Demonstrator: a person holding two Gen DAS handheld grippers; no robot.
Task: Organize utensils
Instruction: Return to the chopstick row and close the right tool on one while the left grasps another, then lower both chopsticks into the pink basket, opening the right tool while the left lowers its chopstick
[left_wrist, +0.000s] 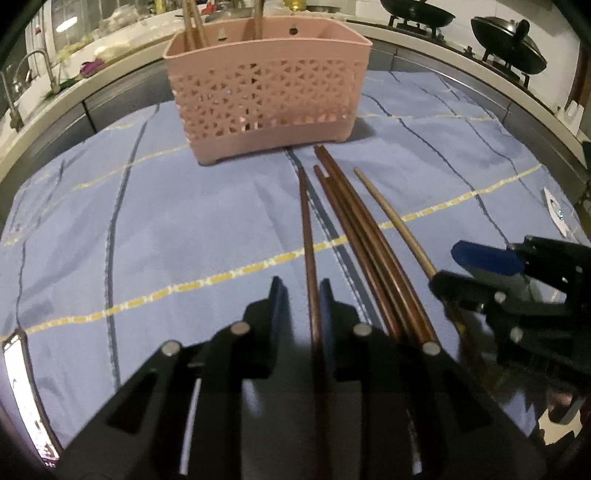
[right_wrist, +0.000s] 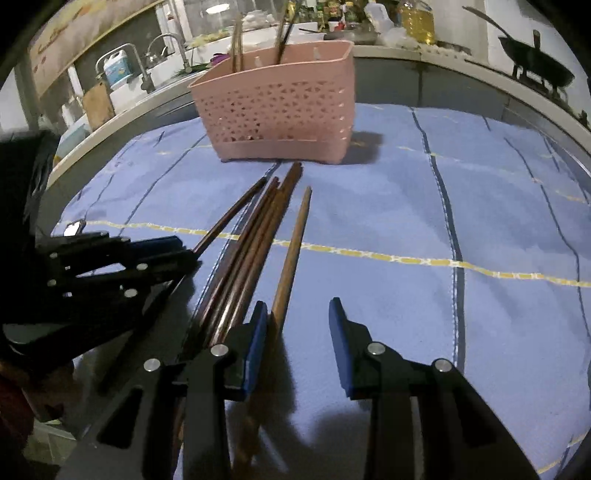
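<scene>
So, a blue checked cloth (left_wrist: 147, 229) covers the whole work surface, and at its far edge stands the pink perforated utensil basket (left_wrist: 266, 88), upright, with a few chopsticks already poking out of its top. Both grippers are pitched steeply down toward the cloth, side by side, each pointing toward the basket. The left gripper (left_wrist: 303, 291) straddles a single dark chopstick (left_wrist: 306, 229); its blue pads are narrowly parted, the stick runs right up the gap between them, close against the right-hand pad, though whether it is truly pinched there is hard to call from this angle. The right gripper (right_wrist: 298, 314) sits with its jaws moderately apart, the pale bamboo chopstick (right_wrist: 293, 251) lying just inside its left finger (right_wrist: 258, 325), touching or nearly so, nothing clamped. Between the two tools lies a bundle of brown chopsticks (right_wrist: 255, 240), tips fanned toward the basket, resting flat on the cloth.
</scene>
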